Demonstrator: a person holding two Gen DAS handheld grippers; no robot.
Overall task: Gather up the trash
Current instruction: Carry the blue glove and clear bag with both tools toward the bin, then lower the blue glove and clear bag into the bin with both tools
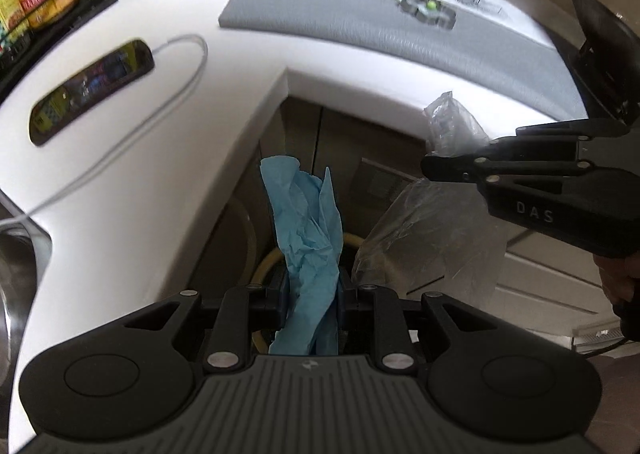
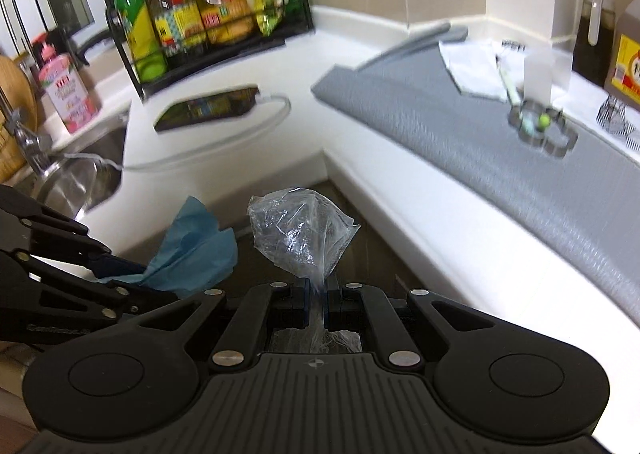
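Left gripper (image 1: 313, 294): clamped on a crumpled blue paper (image 1: 310, 230), held below the counter corner.
Right gripper (image 2: 316, 300): closed on a clear plastic bag (image 2: 300, 230), held just beside the blue paper.
Counter (image 2: 360, 182): white, L-shaped.
Mat (image 2: 460, 122): grey, lies on the counter's right arm.
Phone (image 2: 208, 108): flat on the counter, white cable (image 2: 240, 134) plugged in.
Cookie cutter (image 2: 544, 130): on the mat.

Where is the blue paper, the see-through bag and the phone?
blue paper (image 1: 310, 238), left wrist view, its crumpled middle.
see-through bag (image 2: 298, 226), right wrist view, its puffed top.
phone (image 2: 208, 108), right wrist view, its dark screen.
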